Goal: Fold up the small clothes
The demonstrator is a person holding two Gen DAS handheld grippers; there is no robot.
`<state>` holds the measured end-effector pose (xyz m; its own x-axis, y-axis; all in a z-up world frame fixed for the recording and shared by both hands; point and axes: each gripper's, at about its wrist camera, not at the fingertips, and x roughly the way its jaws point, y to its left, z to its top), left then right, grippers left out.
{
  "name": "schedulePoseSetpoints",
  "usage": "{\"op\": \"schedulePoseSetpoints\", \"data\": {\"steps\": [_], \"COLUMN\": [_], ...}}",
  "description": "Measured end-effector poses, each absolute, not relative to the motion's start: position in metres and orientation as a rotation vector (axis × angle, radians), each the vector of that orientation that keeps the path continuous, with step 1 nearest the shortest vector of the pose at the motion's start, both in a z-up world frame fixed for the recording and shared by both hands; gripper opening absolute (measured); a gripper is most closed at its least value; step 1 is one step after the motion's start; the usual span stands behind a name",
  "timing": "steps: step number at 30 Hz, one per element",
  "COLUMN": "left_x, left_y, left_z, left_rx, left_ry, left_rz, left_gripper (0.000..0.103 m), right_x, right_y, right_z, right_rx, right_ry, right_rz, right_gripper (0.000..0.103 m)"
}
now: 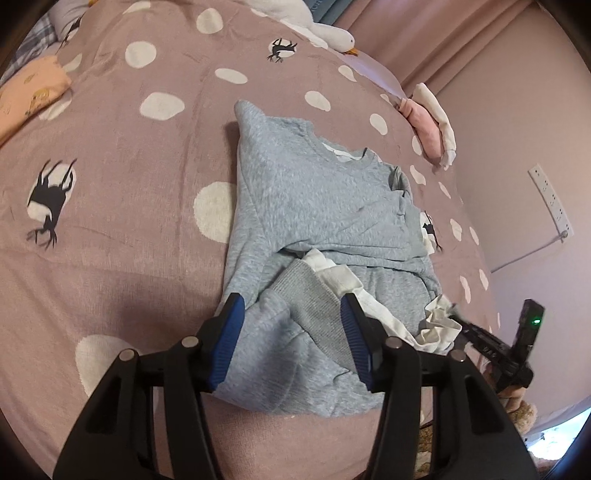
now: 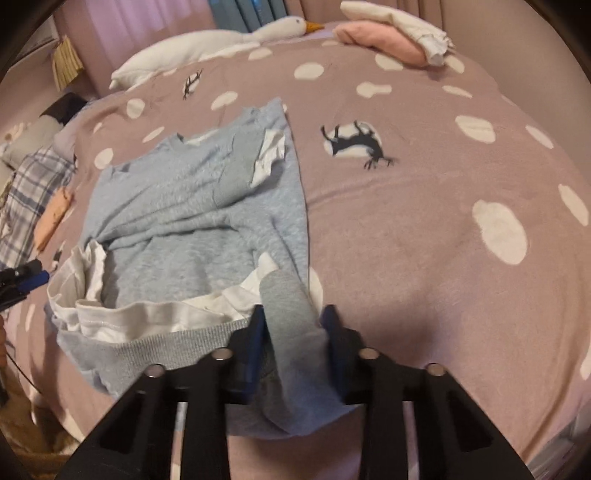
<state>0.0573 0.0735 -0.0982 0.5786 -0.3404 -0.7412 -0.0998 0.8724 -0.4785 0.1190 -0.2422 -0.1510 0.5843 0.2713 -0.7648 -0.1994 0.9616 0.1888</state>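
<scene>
A small grey sweatshirt [image 1: 314,192] with a white inner hem lies on the pink spotted bedspread [image 1: 110,258], sleeves folded in over its body. My left gripper [image 1: 291,306] is open, its blue pads either side of the near left hem corner. My right gripper [image 2: 293,314] has its jaws on either side of the near right hem corner [image 2: 291,332], and the cloth is bunched up between the pads. The sweatshirt also shows in the right wrist view [image 2: 192,221]. The right gripper shows at the right edge of the left wrist view [image 1: 491,343].
A white goose plush [image 2: 207,40] lies at the bed's far side. A folded pink and white garment [image 2: 391,33] sits at the far right corner. A peach garment [image 1: 29,96] and plaid cloth [image 2: 26,192] lie at the left. A wall socket [image 1: 550,199] is at the right.
</scene>
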Motion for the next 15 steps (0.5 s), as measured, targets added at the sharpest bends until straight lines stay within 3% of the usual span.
{"op": "schedulePoseSetpoints", "data": {"steps": [7,15], "left_x": [0.074,0.112], "left_y": [0.06,0.035], "left_z": [-0.093,-0.124], "left_rx": [-0.432,-0.284], "left_ry": [0.948,1.073], "left_rz": [-0.167,-0.18], "left_gripper": [0.055,0.055], "right_x": [0.092,0.092], "right_y": [-0.283,-0.282], "right_z": [-0.117,-0.142], "right_rx": [0.255,0.271], "right_ry": [0.787,0.862], "right_rz": [0.218,0.131], "right_gripper": [0.022,0.022]}}
